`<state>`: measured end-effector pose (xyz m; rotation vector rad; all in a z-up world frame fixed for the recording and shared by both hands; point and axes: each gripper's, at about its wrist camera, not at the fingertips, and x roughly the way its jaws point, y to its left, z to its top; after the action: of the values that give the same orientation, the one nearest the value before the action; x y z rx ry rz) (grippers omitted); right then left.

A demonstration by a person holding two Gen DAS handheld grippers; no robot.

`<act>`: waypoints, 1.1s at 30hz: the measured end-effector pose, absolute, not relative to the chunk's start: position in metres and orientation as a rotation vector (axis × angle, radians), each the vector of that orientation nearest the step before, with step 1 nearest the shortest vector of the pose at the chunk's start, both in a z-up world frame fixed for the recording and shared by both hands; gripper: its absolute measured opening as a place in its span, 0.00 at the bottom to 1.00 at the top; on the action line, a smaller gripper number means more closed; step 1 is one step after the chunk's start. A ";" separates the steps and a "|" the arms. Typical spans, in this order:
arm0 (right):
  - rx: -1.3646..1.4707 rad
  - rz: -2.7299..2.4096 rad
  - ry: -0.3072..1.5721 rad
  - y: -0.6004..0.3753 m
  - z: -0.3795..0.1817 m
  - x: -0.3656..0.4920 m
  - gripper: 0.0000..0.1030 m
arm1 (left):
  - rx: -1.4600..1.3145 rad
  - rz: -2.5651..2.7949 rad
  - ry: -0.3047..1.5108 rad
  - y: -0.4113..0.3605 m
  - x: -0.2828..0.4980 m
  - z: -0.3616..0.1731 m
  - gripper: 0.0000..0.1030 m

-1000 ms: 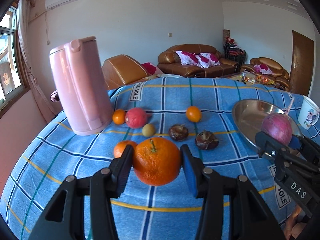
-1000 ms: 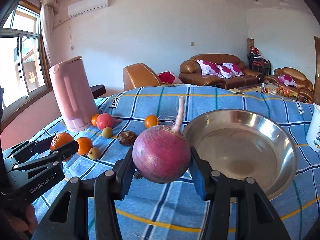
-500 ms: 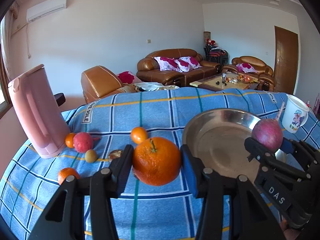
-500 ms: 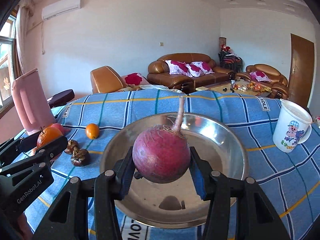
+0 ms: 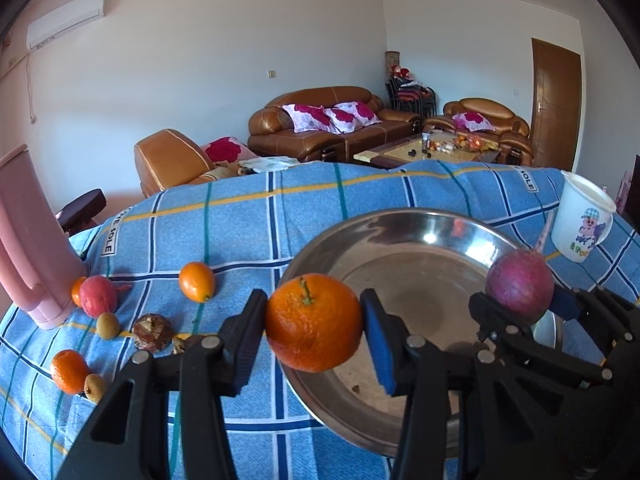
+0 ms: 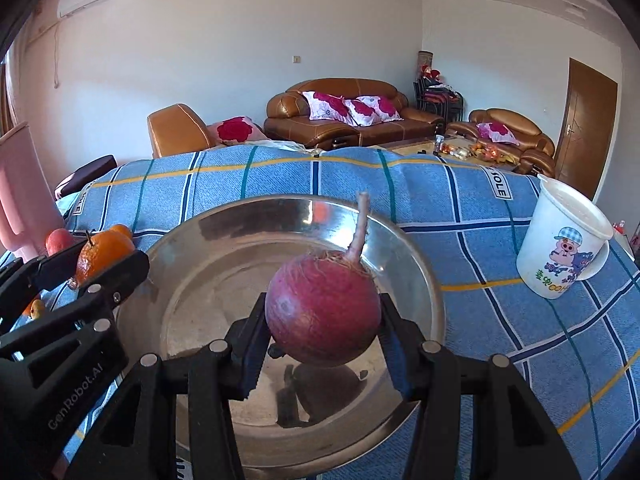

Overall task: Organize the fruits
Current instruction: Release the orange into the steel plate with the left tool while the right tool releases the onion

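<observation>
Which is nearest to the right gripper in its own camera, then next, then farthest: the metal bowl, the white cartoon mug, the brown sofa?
1. Metal bowl: directly under the right gripper.
2. White cartoon mug: on the table, off to the right.
3. Brown sofa: across the room, beyond the table.

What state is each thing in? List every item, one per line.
left tongs: shut on the orange
orange: held above the bowl's near rim
right tongs: shut on the red radish
red radish: held above the bowl, root tip up
steel bowl: empty, upright
white cup: upright on the cloth, beside the bowl
pink kettle: standing, lid shut
</observation>
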<state>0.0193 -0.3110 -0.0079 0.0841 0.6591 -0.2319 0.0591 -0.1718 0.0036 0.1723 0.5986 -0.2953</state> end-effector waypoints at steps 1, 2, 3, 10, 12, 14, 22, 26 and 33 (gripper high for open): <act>0.085 -0.230 0.666 -0.311 -0.009 0.020 0.51 | 0.178 -0.298 0.605 -0.174 0.061 0.000 0.48; 0.083 -0.228 0.672 -0.311 -0.009 0.021 0.52 | 0.182 -0.299 0.612 -0.175 0.062 -0.002 0.48; 0.080 -0.230 0.678 -0.310 -0.011 0.021 0.52 | 0.186 -0.299 0.617 -0.175 0.064 -0.004 0.48; 0.072 -0.229 0.700 -0.307 -0.014 0.025 0.52 | 0.190 -0.293 0.634 -0.174 0.068 -0.010 0.48; 0.074 -0.227 0.702 -0.307 -0.014 0.026 0.52 | 0.193 -0.294 0.635 -0.174 0.069 -0.010 0.48; 0.078 -0.226 0.710 -0.308 -0.015 0.027 0.52 | 0.195 -0.293 0.637 -0.174 0.069 -0.010 0.48; 0.098 -0.220 0.738 -0.313 -0.018 0.033 0.52 | 0.214 -0.292 0.643 -0.177 0.070 -0.012 0.48; 0.116 -0.219 0.756 -0.316 -0.021 0.034 0.52 | 0.224 -0.297 0.654 -0.180 0.071 -0.014 0.48; 0.118 -0.223 0.768 -0.316 -0.023 0.036 0.52 | 0.230 -0.295 0.657 -0.182 0.071 -0.015 0.49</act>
<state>0.0359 -0.3163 -0.0227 0.1178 0.7680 -0.2227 0.0705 -0.1824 -0.0146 0.2301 0.6573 -0.2946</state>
